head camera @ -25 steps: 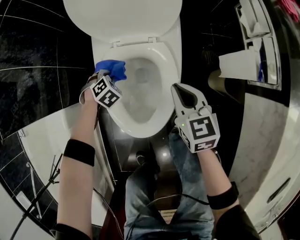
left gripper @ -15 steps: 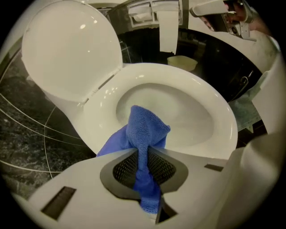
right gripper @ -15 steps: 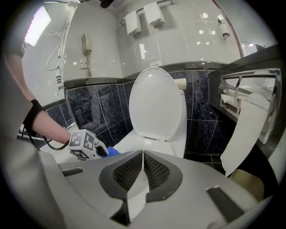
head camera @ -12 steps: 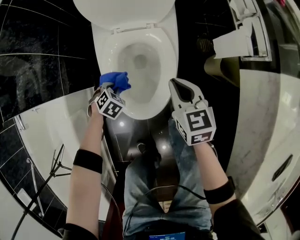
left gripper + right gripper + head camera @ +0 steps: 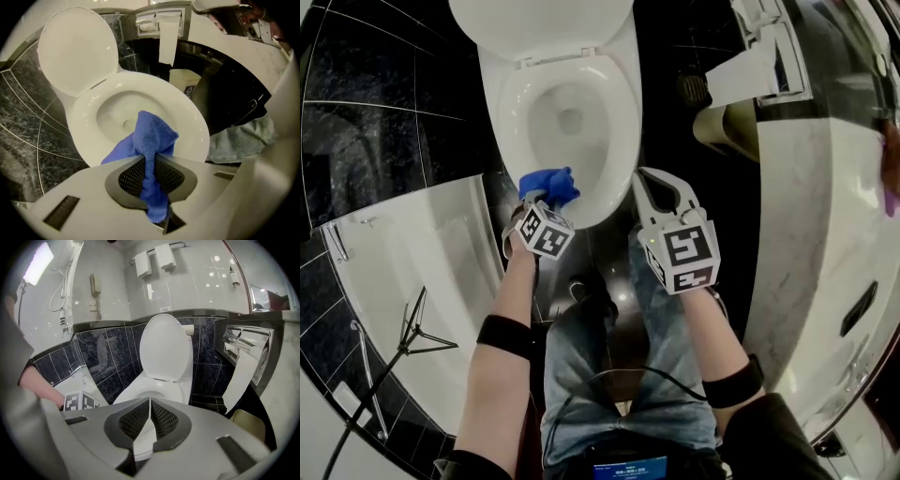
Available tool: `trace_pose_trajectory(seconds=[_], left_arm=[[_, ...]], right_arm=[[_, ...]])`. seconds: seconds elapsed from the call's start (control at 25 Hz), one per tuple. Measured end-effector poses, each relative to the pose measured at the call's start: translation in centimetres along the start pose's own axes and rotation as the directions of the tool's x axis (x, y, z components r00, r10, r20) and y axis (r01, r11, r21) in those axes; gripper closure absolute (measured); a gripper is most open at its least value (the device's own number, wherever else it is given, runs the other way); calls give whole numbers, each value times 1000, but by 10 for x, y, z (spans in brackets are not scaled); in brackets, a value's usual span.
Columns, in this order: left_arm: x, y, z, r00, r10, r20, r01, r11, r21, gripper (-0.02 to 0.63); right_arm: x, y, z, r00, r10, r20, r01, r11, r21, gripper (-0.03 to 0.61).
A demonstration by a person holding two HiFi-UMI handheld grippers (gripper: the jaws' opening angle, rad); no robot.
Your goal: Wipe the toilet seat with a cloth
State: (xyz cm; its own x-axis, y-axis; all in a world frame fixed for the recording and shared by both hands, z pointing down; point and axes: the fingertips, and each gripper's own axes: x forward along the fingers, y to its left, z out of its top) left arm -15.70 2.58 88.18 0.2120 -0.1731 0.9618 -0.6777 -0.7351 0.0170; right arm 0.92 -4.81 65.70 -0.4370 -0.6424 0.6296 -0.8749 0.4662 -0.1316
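Two grippers: left gripper [image 5: 150, 158] clamps crumpled blue microfibre cloth [image 5: 153, 133] at front-left edge of white oval toilet seat [image 5: 620, 122]; right gripper [image 5: 656, 184], jaws closed on nothing, hangs just off the seat's front-right edge.

blue jeans [image 5: 609, 375], black armbands [image 5: 504, 335], white left gripper [image 5: 536, 199] and right gripper [image 5: 645, 178]

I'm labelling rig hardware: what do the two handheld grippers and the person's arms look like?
The left gripper and the right gripper are pale grey plastic shells with dark mesh-textured pads, each carrying a cube of black-and-white square markers. Each bare forearm wears a black band.
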Motion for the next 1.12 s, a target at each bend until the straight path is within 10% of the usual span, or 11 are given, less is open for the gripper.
trace_pose_trajectory(seconds=[0.56,0.92,1.12], left_arm=[[-7,-66,13,998,-34,56,43,986,-158,552],[-51,-68,35,984,3,179,83,879,-469,552],[-112,-20,71,957,122,263,16,883,-470,552]], right_arm=[[-25,-7,-5,999,-32,-12,33,999,10,549],[-36,-14,-4,999,-41,-31,41,999,17,549],[-44,-13,9,998,-27,-51,28,1000,10,549]])
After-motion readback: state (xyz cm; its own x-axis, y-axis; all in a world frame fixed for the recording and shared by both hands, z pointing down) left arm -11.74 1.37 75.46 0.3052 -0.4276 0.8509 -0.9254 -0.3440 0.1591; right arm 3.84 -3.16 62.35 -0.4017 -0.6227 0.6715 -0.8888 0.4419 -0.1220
